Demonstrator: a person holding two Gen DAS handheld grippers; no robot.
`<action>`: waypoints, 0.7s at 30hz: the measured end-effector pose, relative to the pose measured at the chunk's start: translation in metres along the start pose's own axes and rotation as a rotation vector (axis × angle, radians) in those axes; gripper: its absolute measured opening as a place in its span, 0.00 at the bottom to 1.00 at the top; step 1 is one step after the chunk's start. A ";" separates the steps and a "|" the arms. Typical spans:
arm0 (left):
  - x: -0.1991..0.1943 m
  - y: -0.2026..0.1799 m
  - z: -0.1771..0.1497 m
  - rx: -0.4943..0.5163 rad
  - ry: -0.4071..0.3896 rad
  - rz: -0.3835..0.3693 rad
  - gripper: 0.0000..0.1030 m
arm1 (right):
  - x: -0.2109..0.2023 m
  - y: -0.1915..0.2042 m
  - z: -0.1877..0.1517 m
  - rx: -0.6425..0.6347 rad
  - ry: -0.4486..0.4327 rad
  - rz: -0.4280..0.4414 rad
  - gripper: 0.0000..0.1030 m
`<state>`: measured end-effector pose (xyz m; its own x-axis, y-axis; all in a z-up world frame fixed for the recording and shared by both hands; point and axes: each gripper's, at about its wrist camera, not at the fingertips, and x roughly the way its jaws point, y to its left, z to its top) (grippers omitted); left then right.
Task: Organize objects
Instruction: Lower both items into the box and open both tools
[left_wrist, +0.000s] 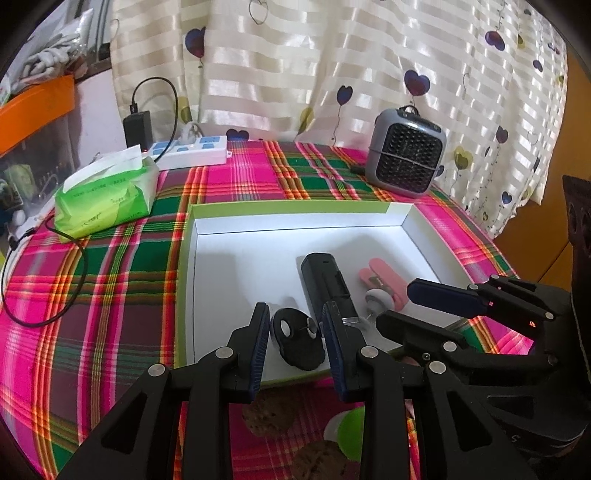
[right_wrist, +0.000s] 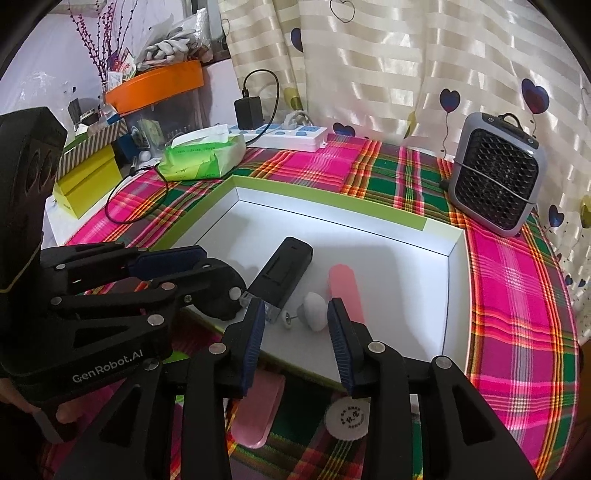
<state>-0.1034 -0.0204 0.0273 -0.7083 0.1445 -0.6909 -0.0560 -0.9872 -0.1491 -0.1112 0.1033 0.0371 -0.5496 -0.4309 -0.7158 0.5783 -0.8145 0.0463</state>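
Observation:
A shallow white box with a green rim (left_wrist: 288, 208) (right_wrist: 332, 199) lies on the plaid cloth. Inside it lie a black stick-shaped device (left_wrist: 325, 284) (right_wrist: 282, 267), a pink holder with a white roller head (left_wrist: 376, 286) (right_wrist: 341, 291), and a flat black oval piece (left_wrist: 295, 343). My left gripper (left_wrist: 295, 332) is open, its fingers on either side of the black oval piece near the box's front edge. My right gripper (right_wrist: 295, 325) is open, with the white roller head (right_wrist: 314, 311) between its fingertips. It also shows at the right of the left wrist view (left_wrist: 443, 306).
A green tissue pack (left_wrist: 107, 195) (right_wrist: 203, 155), a white power strip (left_wrist: 192, 149) (right_wrist: 291, 134) with a black charger and a grey mini fan (left_wrist: 406, 151) (right_wrist: 495, 173) stand behind the box. In front lie a pink lid (right_wrist: 258, 413), a white round cap (right_wrist: 347, 419) and brown cookies (left_wrist: 273, 410).

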 end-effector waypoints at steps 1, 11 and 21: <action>-0.002 0.000 0.000 -0.003 -0.003 -0.001 0.27 | -0.003 0.001 0.000 -0.001 -0.005 -0.005 0.35; -0.026 -0.010 -0.005 0.011 -0.041 -0.009 0.27 | -0.031 0.008 -0.010 0.004 -0.035 -0.030 0.35; -0.050 -0.021 -0.016 0.029 -0.067 -0.024 0.27 | -0.057 0.024 -0.017 -0.025 -0.069 -0.051 0.35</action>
<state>-0.0552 -0.0061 0.0535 -0.7523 0.1642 -0.6381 -0.0928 -0.9852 -0.1441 -0.0561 0.1148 0.0669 -0.6186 -0.4156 -0.6668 0.5632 -0.8263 -0.0074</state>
